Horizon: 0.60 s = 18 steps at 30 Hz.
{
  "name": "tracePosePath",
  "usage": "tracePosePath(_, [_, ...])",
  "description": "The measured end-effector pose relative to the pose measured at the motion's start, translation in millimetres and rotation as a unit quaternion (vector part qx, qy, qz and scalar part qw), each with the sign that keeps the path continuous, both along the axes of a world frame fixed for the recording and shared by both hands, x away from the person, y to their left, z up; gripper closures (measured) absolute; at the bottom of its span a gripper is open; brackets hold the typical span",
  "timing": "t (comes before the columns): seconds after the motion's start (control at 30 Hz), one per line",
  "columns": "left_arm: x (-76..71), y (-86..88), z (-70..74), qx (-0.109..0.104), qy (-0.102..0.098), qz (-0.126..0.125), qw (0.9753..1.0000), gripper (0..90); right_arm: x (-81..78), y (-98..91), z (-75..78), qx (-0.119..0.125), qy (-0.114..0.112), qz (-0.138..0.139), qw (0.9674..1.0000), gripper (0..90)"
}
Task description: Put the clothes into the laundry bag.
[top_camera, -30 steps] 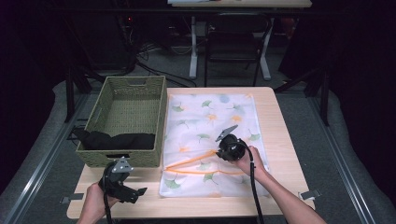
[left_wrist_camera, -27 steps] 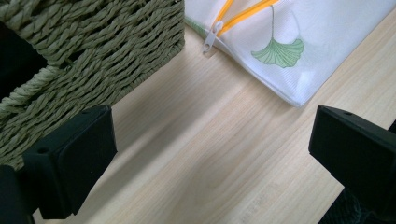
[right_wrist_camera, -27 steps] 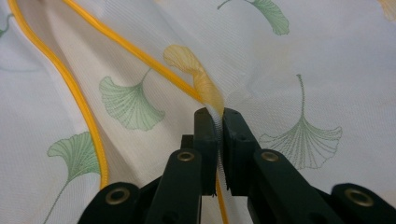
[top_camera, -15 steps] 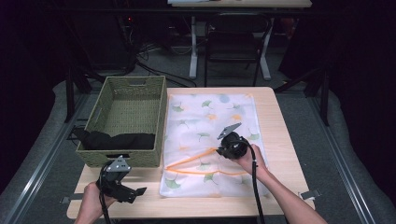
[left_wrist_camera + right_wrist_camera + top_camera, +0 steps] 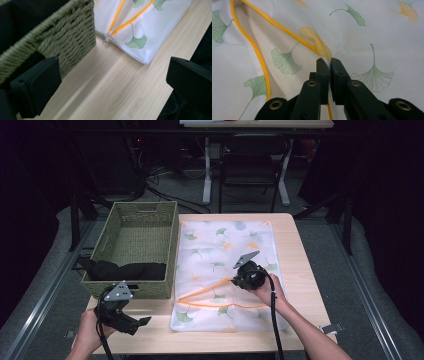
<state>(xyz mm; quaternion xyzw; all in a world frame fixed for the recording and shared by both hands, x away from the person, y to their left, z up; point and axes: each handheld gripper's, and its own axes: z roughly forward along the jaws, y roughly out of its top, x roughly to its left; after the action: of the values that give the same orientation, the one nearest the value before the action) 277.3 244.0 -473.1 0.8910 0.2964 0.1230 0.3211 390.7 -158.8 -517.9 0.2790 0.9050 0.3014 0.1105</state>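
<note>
A light wooden table (image 5: 295, 250) carried a green woven basket (image 5: 137, 247) at its left and a leaf-printed mesh laundry bag (image 5: 225, 255) just right of it.

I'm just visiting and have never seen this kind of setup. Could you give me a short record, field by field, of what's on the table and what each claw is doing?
Table: light wood
Laundry bag: white mesh with a ginkgo leaf print, lying flat, orange zipper open
Basket: green woven, beside the bag
Dark garment: black cloth in the basket's near end
Right claw: shut, pinching the bag's mesh at the zipper opening
Left claw: open, holding nothing, above the table's near edge by the basket
</note>
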Motion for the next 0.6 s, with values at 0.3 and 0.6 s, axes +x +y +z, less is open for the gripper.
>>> tracePosePath(0.3, [11.8, 4.1, 29.6, 0.011, -0.025, -0.008, 0.9996, 0.2, 0.4, -1.7, -0.1, 0.004, 0.004, 0.000, 1.0000, 86.3])
tracePosePath(0.6, [43.1, -0.8, 49.5, 0.032, -0.012, -0.049, 0.9982, 0.1, 0.1, -1.5, -1.6, 0.001, 0.002, 0.001, 1.0000, 86.4])
